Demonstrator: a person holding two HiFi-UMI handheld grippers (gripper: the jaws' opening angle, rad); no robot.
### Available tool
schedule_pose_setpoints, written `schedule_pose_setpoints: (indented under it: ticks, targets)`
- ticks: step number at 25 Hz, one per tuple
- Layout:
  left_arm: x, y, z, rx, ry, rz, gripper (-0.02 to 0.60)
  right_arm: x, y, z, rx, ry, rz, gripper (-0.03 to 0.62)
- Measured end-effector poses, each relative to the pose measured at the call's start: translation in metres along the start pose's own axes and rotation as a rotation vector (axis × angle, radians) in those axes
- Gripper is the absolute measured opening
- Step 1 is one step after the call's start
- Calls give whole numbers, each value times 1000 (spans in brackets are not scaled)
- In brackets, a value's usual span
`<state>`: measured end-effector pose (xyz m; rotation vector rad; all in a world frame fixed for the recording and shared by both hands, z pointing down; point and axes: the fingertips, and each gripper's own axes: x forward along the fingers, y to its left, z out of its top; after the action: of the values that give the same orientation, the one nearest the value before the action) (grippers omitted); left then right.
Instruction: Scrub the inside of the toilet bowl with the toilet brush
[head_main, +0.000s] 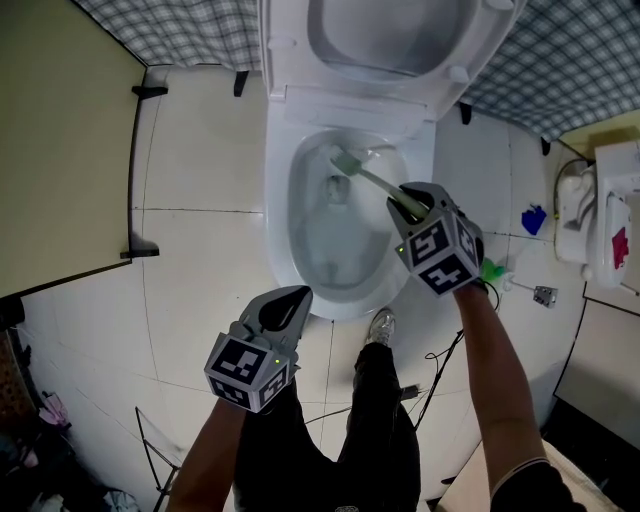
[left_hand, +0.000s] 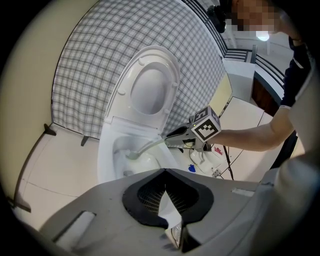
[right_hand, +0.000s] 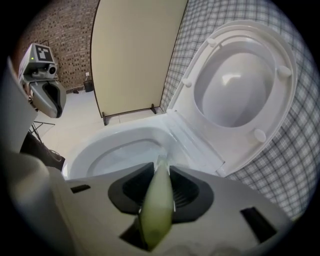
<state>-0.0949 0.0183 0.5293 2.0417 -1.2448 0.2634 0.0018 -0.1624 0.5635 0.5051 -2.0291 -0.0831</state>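
Glossy pale tile floor (head_main: 200, 260), blue-grey checked wall (head_main: 180, 30). White glazed oval toilet bowl (head_main: 285, 230), lid (head_main: 400, 30) flipped up. Right gripper (head_main: 405, 200) clamped on slim, smooth pale-green toilet brush (head_main: 365, 175) handle, brush head down inside bowl toward back. Left gripper (head_main: 290, 298) pinched closed, empty, near bowl's front rim.

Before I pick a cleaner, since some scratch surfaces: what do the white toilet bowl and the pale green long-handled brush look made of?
White toilet bowl: probably glazed ceramic. It looks hard and glossy and carries bright reflections.
Pale green long-handled brush: looks like moulded plastic, smooth and slightly translucent. The bristles are too small to judge.
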Motion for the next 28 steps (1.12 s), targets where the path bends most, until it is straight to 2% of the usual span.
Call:
schedule_pose_setpoints:
  ticks: [4,11,21,28]
  targets:
    - [-3,3,-2,-5,3,6,9,5,8,14,48,-33,12,114]
    - [-3,2,-3,3,18,7,9,11,46,23,83,-59,70,114]
    - [3,-8,-7,-1,13,-18,9,-1,93,-6,177,-45,141,114]
    - [12,-13,-6,5,13,-35,9,-23,133,-40,162,-1,195,115]
